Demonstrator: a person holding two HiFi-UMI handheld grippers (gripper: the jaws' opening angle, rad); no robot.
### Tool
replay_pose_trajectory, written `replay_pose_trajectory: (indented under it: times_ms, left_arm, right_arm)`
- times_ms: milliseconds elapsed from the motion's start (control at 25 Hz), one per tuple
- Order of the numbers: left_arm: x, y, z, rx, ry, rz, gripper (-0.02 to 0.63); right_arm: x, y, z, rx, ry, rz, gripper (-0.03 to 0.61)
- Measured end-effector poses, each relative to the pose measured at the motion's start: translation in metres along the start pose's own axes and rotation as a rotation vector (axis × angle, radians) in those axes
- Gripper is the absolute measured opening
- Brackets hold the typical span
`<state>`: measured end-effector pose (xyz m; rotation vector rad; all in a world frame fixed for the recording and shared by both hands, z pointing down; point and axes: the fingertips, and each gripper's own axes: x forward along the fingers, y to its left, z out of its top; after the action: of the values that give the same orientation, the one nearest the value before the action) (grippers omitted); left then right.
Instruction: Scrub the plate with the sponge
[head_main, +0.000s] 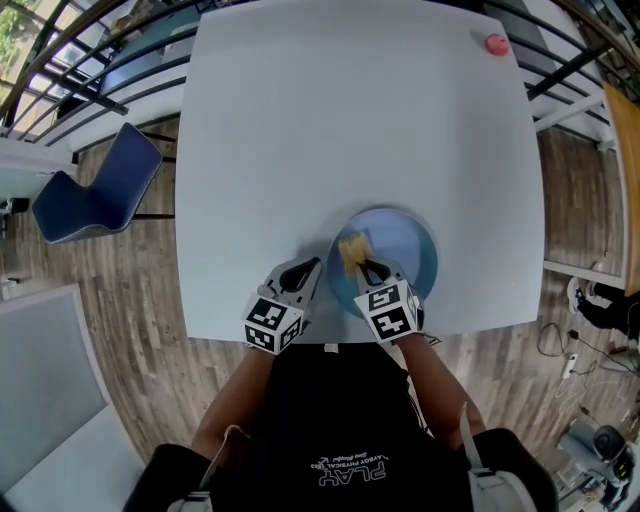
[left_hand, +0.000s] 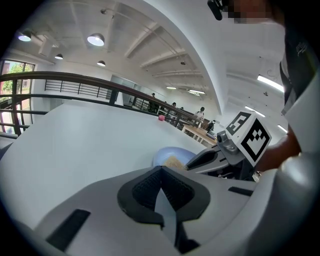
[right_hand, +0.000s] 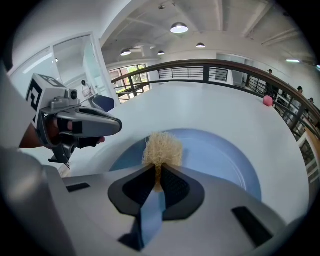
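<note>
The big white table fills most of the head view, with a blue chair off its left edge on the wood floor. All the action is down at the near edge of the table, lower middle of the frame.

That's where the blue plate lies flat, a bit right of centre. The right gripper comes in over the plate's near-left rim with its jaws pinched tight on the sponge, a scruffy tan loofah-type thing. The right gripper view shows it clearly: the tuft sticks out past the closed pads, over the left part of the plate. It looks pressed on the surface, though contact can't be confirmed.

The left gripper sits just beside the plate's left edge, jaws together with nothing between them. It isn't holding the plate.

Smallest thing is a pink ball in the upper right corner of the table, well apart from everything.

So this looks like the scrub itself, probably early, since only the left part is under the sponge. The next move calls for sweeping across to the right side with steady downward pressure. With nothing pinning the plate, it could slide.
</note>
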<state>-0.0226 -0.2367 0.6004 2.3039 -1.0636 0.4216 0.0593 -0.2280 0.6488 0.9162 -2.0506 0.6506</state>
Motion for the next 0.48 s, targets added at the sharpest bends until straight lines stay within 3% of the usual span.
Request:
replay_pose_trajectory:
  times_ms: [480]
  left_arm:
    - [0.007, -0.001, 0.006, -0.011, -0.022, 0.012, 0.012]
  right_arm:
    - [-0.006, -0.050, -0.007, 0.076, 0.013, -0.099, 0.044]
